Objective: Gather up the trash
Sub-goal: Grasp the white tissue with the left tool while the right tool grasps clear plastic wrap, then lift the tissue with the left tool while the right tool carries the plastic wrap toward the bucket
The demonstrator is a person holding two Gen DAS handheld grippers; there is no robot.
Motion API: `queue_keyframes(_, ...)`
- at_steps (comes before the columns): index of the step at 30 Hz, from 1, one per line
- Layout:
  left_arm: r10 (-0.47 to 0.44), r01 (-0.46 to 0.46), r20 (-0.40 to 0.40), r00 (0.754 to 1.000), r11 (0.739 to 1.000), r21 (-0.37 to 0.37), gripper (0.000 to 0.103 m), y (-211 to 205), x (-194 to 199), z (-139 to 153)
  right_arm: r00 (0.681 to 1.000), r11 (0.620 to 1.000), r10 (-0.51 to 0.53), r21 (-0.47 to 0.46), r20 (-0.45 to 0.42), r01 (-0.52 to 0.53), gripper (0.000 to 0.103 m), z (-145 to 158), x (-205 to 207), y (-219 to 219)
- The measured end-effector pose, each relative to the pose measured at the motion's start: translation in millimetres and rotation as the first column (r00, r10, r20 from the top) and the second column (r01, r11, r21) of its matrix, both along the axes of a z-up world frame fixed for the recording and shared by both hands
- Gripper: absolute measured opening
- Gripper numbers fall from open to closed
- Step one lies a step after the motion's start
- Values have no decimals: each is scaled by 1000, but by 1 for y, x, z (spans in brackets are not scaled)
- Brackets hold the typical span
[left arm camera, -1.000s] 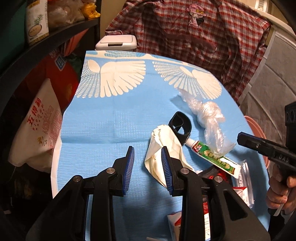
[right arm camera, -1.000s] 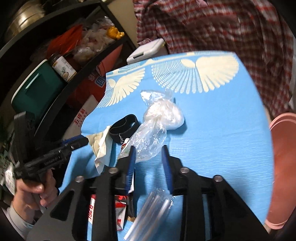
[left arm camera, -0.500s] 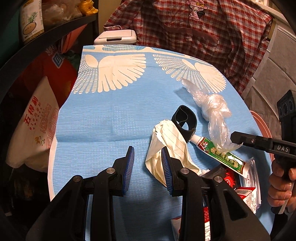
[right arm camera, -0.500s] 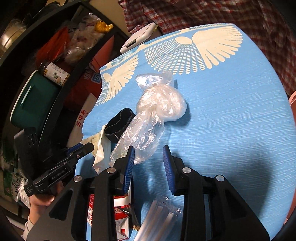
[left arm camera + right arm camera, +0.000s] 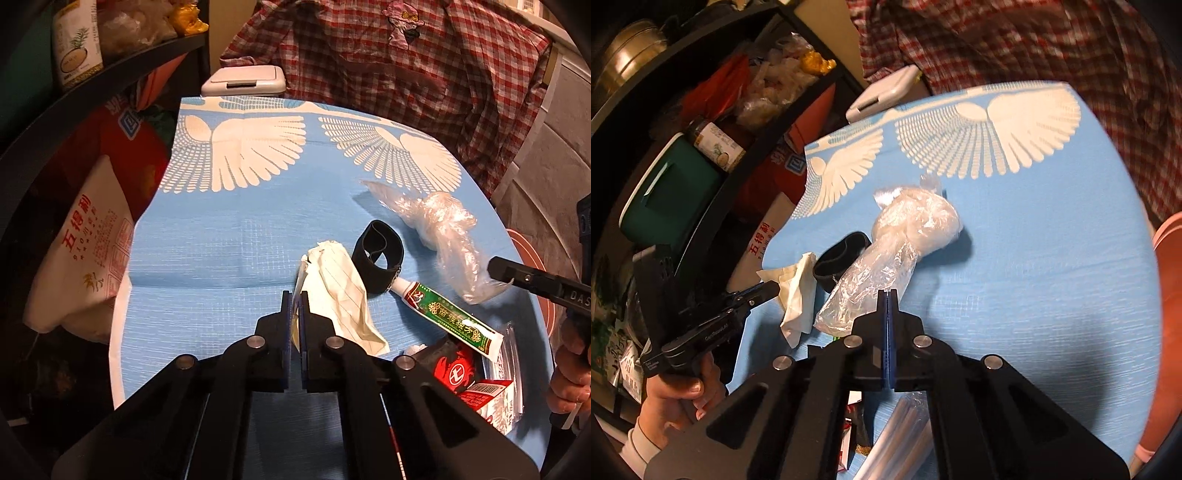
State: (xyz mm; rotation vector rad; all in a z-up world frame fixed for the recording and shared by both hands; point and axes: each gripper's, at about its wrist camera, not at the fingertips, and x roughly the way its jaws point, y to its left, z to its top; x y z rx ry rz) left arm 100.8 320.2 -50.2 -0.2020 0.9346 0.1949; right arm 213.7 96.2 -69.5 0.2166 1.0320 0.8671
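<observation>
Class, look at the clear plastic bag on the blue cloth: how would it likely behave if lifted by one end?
The bag is thin and crinkled, so probably floppy and light. Its knotted bulge would likely dangle. The glossy film may slip.

Crinkled clear plastic bag [image 5: 886, 254] glossy; creased paper wad [image 5: 340, 284] matt; woven blue tablecloth [image 5: 221, 236] matt; toothpaste tube [image 5: 447, 317] glossy.

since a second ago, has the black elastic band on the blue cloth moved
No. The black elastic band sits between the crumpled white paper and the green-and-white tube as before; only the camera framing shifted slightly.
</observation>
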Motion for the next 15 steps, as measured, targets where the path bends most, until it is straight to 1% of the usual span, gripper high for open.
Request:
queue_keyframes(8,6,-6,31,1000,1000,4,3,-2,-4,11,997,1000,-18,12,80,17,1,23,-4,-16)
queue_keyframes(15,7,-8,58,998,1000,15,2,-7,-8,21,991,999,-38,34,130,34,0,43,-8,-30)
